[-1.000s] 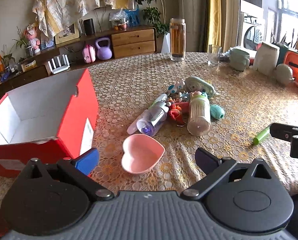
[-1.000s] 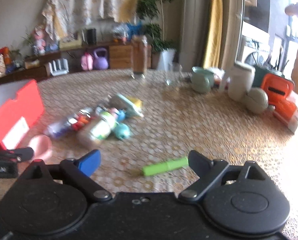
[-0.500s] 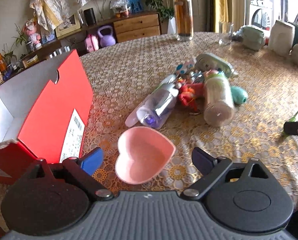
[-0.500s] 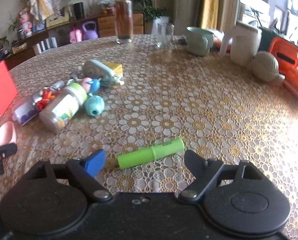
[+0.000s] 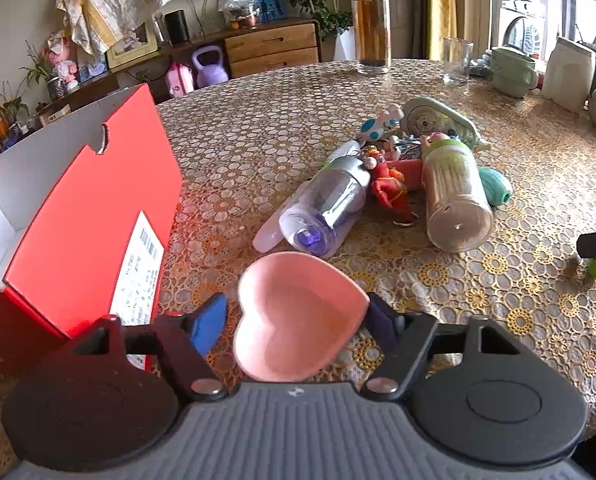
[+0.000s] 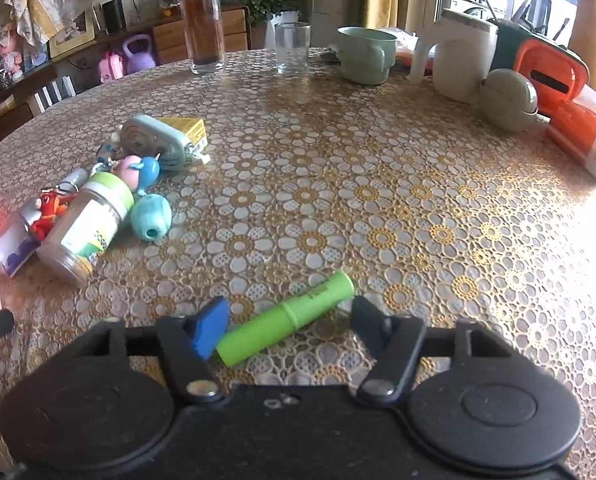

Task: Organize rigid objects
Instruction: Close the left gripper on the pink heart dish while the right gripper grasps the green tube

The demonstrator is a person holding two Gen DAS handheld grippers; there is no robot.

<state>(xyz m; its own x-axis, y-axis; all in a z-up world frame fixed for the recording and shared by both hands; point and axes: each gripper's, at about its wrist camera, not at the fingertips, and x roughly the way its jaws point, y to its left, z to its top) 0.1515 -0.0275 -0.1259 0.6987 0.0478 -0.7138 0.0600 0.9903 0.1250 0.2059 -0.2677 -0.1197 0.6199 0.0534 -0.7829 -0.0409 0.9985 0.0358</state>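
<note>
Rigid objects lie scattered on the patterned tablecloth (image 6: 378, 208), and both hands have just dropped toward two of them. Farthest left stands the open red box (image 5: 90, 216), its white inside empty as far as the left wrist view shows, and probably where things are meant to go. Just beside it, the pink heart-shaped dish (image 5: 298, 316) now sits between the fingers of the left gripper (image 5: 294, 320); a second ago it lay well ahead of them. The jaws, spread wide then, are closing: the dark finger seems to touch the dish's rim, while a gap shows on the blue pad's side, so no firm grip yet. Beyond the dish the pile is untouched: a clear bottle (image 5: 322, 212), a red figurine (image 5: 390, 192), a green-capped jar (image 5: 454, 196) on its side, a teal egg-shaped toy (image 5: 494, 186) and a tape dispenser (image 5: 438, 120). To the right, the green tube (image 6: 288, 316) lies slantwise on the cloth between the fingers of the right gripper (image 6: 288, 320), which was farther back and wider a second ago. Its jaws too are closing; the blue pad stands just beside the tube's near end, the other finger just off its far end, neither clearly pressing. Judging from this, both pick-ups are about to complete, and carrying to the box would follow.
</note>
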